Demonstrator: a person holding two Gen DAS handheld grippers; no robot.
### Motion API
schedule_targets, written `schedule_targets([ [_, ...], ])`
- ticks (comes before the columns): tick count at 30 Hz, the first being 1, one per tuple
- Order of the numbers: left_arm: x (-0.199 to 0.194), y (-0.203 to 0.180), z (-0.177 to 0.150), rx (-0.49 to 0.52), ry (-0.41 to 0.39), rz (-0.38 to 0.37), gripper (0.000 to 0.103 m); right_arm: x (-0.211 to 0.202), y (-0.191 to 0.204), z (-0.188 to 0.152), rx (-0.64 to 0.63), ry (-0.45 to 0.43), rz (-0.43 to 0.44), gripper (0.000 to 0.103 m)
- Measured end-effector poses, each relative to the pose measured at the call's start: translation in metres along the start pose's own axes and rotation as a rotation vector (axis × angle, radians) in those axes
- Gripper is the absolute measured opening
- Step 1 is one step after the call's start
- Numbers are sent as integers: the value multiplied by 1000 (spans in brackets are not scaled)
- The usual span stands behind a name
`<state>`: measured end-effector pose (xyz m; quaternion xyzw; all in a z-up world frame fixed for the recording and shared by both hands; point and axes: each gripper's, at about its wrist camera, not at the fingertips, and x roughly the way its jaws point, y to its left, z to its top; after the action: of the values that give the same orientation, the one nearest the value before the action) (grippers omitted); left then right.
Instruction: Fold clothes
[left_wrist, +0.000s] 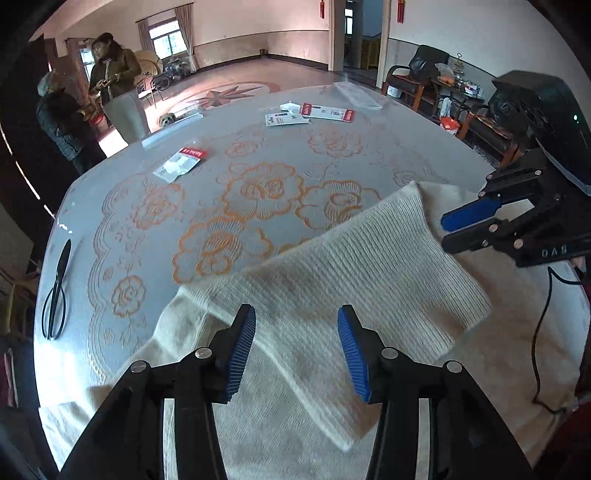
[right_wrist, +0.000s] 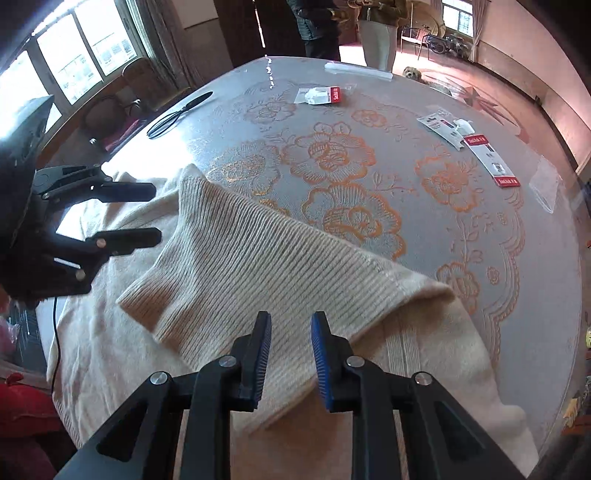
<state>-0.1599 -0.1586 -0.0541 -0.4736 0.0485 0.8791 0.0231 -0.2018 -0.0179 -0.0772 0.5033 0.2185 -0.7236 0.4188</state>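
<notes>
A cream ribbed sweater (left_wrist: 280, 435) lies flat on the near side of a round table (left_wrist: 122, 155) with an orange flower cover. One sleeve (left_wrist: 369, 258) is folded across its body, cuff toward the right in the left wrist view. My left gripper (left_wrist: 295, 314) hovers over the sleeve's near edge, blue pads wide apart, nothing pinched. My right gripper (right_wrist: 291, 321) stands above the same sleeve (right_wrist: 258, 251) with a narrow gap between its pads, which press on nothing. Each gripper shows in the other's view: the right gripper (left_wrist: 465, 225) and the left gripper (right_wrist: 147, 214).
Black scissors (left_wrist: 55, 291) lie near the table's left edge. Small red-and-white packets (left_wrist: 181, 162) (left_wrist: 325, 112) lie on the far half. Two people (left_wrist: 114, 74) stand beyond the table, a small dog (left_wrist: 167, 119) beside them. A black cable (left_wrist: 543, 332) hangs from the right gripper.
</notes>
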Motion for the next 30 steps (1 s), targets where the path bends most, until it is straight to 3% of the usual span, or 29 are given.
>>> schedule_targets([
  [3, 34, -10, 10, -6, 58, 82, 51, 23, 9, 20, -13, 26, -33, 22],
  [6, 63, -5, 5, -40, 145, 117, 52, 41, 10, 30, 3, 58, -47, 22],
  [7, 67, -3, 3, -50, 140, 123, 53, 47, 9, 31, 8, 72, -59, 22],
  [9, 69, 2, 0, -78, 115, 143, 67, 62, 6, 29, 18, 116, -74, 22],
  [11, 70, 7, -2, -101, 110, 150, 71, 65, 2, 26, 38, 92, -64, 23],
  [15, 58, 16, -6, -158, 108, 132, 71, 48, -4, 20, 81, 85, -41, 23],
  [17, 47, 19, -10, -164, 79, 139, 71, 35, -6, 9, 103, 66, -17, 23],
  [21, 48, 11, -19, -106, 103, 143, 71, 42, -6, -24, 126, 142, -4, 24],
  [24, 45, 6, -23, -83, 100, 135, 71, 18, -10, -42, 187, 66, -2, 23],
  [27, 33, -3, -20, -77, 66, 98, 71, -26, -29, -75, 331, -22, 66, 24],
  [30, 26, -24, -18, -24, 46, 85, 71, -74, -62, -125, 460, -67, 23, 24],
])
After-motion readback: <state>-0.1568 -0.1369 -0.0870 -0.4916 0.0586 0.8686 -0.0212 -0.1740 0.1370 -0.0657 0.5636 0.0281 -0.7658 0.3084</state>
